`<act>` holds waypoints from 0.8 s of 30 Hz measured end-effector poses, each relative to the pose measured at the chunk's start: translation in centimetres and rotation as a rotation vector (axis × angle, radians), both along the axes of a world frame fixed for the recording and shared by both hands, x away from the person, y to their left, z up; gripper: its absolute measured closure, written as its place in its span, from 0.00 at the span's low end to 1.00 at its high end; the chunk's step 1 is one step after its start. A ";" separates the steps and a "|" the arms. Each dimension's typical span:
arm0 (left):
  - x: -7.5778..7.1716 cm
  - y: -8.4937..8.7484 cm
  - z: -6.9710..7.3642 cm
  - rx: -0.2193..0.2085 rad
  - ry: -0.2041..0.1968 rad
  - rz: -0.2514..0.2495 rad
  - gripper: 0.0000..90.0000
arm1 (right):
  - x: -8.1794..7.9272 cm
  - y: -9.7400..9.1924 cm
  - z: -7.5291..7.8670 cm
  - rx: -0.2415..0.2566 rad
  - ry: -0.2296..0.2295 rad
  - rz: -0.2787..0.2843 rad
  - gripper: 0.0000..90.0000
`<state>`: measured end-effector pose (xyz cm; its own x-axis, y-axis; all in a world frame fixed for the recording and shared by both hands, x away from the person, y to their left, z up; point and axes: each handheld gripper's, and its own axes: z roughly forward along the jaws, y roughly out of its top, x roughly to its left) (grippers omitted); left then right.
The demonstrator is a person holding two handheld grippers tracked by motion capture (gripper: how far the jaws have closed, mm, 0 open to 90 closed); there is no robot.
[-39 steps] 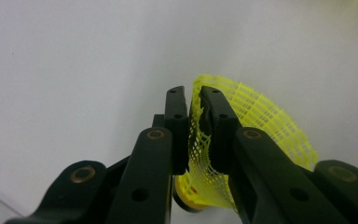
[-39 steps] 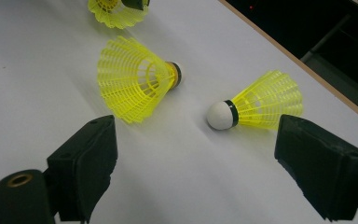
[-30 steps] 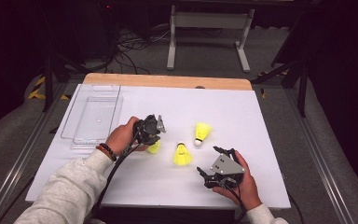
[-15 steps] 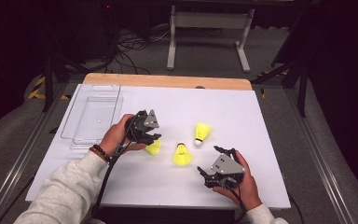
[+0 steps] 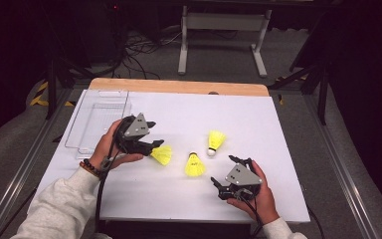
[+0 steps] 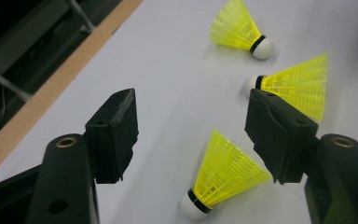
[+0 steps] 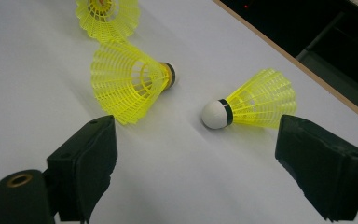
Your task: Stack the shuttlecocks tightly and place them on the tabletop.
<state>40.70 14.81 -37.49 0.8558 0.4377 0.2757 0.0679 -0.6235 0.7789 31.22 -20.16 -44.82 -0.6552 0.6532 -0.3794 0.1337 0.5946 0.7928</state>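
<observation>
Jaws of the left gripper [image 5: 151, 144] have just been opening, empty, over the nearest yellow shuttlecock [image 5: 162, 155] lying on the white table [image 5: 288, 164]; right gripper [image 5: 225, 185] waits spread; a fresh, squarer grasp likely comes next.

Pretty dim room, everything past the white-topped desk [image 5: 288, 129] fades to black, and the desk's far edge is a bare wooden strip [image 5: 179, 86]. Grey carpet floor [image 5: 10, 149] runs around it, with a tangle of cables [image 5: 139, 50] and a pale metal stand [image 5: 222, 37] behind the far edge. Metal rails [image 5: 25, 169] flank both sides.
</observation>
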 end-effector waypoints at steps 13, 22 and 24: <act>-4.3 4.8 -1.2 -0.110 -0.102 -0.042 0.25 | -0.1 0.1 0.1 0.020 0.002 -0.004 0.17; -6.5 7.6 -2.9 -0.167 -0.121 -0.018 0.19 | -0.3 0.6 0.3 0.060 0.009 -0.011 0.18; -7.1 8.3 -3.3 -0.171 -0.118 -0.014 0.17 | -0.4 0.7 0.4 0.071 0.010 -0.013 0.18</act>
<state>33.62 23.07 -40.77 0.8283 0.4748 0.2975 -0.0384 -0.4816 0.8755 30.85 -19.45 -44.39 -0.6500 0.6868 -0.3252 0.1494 0.5351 0.8315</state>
